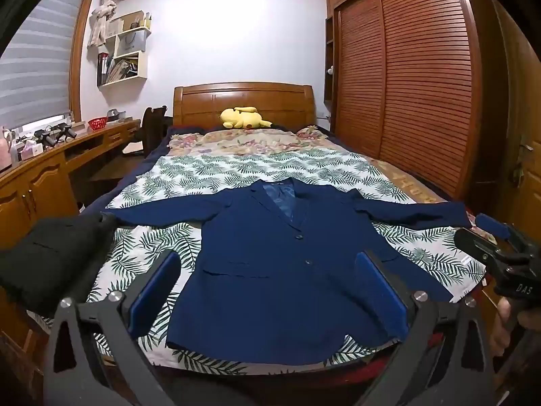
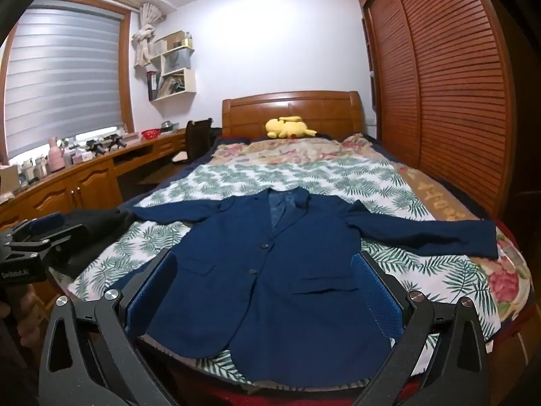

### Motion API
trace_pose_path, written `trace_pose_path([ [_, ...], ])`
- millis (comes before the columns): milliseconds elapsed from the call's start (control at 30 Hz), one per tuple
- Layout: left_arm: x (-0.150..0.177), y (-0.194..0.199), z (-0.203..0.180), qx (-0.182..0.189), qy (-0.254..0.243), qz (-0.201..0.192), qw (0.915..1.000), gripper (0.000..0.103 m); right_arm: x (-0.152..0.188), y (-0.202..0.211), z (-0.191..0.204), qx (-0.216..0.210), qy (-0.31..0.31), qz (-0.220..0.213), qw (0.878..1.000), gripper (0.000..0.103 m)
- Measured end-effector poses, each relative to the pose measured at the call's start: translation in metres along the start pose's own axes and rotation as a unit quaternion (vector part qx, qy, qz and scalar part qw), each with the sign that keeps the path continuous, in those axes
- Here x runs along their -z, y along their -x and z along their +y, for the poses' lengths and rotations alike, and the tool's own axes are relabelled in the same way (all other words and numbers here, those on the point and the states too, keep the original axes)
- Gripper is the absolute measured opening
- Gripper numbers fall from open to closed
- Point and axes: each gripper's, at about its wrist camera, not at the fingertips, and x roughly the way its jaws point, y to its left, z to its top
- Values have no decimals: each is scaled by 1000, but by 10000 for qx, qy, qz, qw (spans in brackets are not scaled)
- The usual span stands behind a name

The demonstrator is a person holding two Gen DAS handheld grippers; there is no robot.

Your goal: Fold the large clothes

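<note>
A navy blue suit jacket lies flat and face up on the leaf-patterned sheet, both sleeves spread sideways; it also shows in the right wrist view. My left gripper hovers above the jacket's hem, open and empty. My right gripper hovers above the hem too, open and empty. The right gripper shows at the right edge of the left wrist view, near the sleeve's cuff. The left gripper shows at the left edge of the right wrist view.
A folded black garment lies at the bed's left edge. A yellow plush toy rests by the wooden headboard. A wooden desk runs along the left wall, a slatted wardrobe along the right.
</note>
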Motion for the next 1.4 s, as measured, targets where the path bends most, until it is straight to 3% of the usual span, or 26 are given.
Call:
trace_pose_path([
  [1400,-2,11,-4,12,-22,-130,9999,103,-6,10,9,-27,44,-53,10000,103],
])
